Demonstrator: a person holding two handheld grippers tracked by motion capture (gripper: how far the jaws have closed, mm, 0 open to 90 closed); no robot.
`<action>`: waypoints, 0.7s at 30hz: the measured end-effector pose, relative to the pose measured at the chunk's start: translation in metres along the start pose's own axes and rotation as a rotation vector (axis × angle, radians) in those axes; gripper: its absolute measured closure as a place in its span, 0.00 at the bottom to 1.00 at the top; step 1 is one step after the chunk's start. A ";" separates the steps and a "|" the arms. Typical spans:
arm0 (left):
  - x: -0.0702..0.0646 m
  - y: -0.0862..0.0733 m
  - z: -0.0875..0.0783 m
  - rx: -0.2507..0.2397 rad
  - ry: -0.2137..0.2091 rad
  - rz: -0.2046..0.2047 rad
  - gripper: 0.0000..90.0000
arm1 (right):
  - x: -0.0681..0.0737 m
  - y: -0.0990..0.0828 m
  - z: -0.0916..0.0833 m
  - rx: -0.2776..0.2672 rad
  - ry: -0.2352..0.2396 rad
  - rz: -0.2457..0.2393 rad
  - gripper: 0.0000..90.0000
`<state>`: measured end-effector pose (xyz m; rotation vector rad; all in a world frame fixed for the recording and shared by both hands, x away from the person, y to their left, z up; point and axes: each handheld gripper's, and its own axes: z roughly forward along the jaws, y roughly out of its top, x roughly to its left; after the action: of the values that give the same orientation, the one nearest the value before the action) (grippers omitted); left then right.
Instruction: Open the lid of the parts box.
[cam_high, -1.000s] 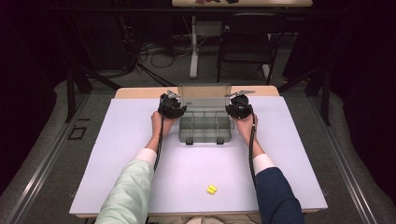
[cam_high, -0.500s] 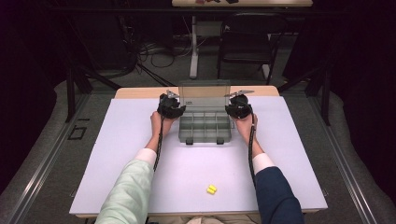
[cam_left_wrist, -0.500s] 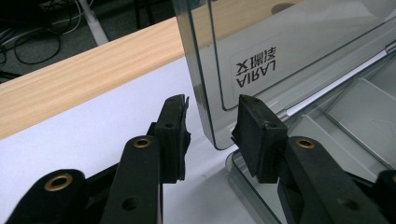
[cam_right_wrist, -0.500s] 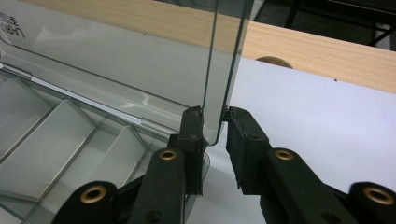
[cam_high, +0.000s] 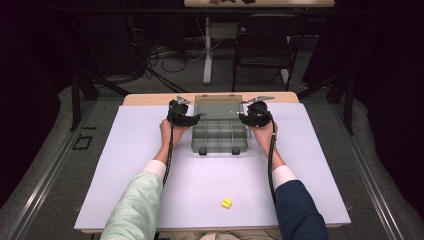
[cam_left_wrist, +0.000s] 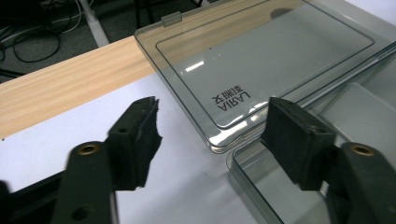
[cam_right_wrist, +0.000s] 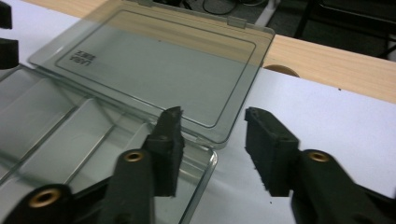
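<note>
A clear grey compartment box (cam_high: 220, 136) sits at the table's far middle with its lid (cam_high: 218, 106) swung back flat behind it. My left gripper (cam_high: 192, 118) is open at the box's far left corner; in the left gripper view its jaws straddle the lid's (cam_left_wrist: 275, 60) near corner and the box rim (cam_left_wrist: 243, 172). My right gripper (cam_high: 243, 118) is open at the far right corner; in the right gripper view its jaws stand over the box rim (cam_right_wrist: 205, 161) and the lid's (cam_right_wrist: 159, 70) corner. A small yellow object (cam_high: 226, 202) lies near the front edge.
White sheet (cam_high: 125, 165) covers the table; a strip of wooden tabletop (cam_high: 150, 99) runs along the far edge. A chair (cam_high: 262, 45) and cables (cam_high: 160, 55) are on the floor beyond. The box compartments look empty.
The lid has swung from nearly upright to lying flat behind the box. Both grippers stay at the box's far corners.
</note>
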<state>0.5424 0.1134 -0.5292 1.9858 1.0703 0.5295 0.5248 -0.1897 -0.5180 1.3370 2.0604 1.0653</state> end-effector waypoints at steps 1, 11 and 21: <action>0.000 0.001 -0.003 0.002 -0.007 0.004 0.33 | 0.000 0.000 -0.002 -0.001 0.007 -0.006 0.56; -0.002 -0.005 -0.032 -0.021 -0.055 0.045 0.17 | 0.004 -0.005 -0.031 -0.015 0.081 -0.053 0.35; -0.005 -0.018 -0.065 -0.030 -0.057 0.098 0.14 | 0.011 -0.020 -0.059 -0.021 0.149 -0.095 0.25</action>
<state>0.4873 0.1447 -0.5056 2.0221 0.9291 0.5344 0.4665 -0.2056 -0.4982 1.1680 2.1903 1.1723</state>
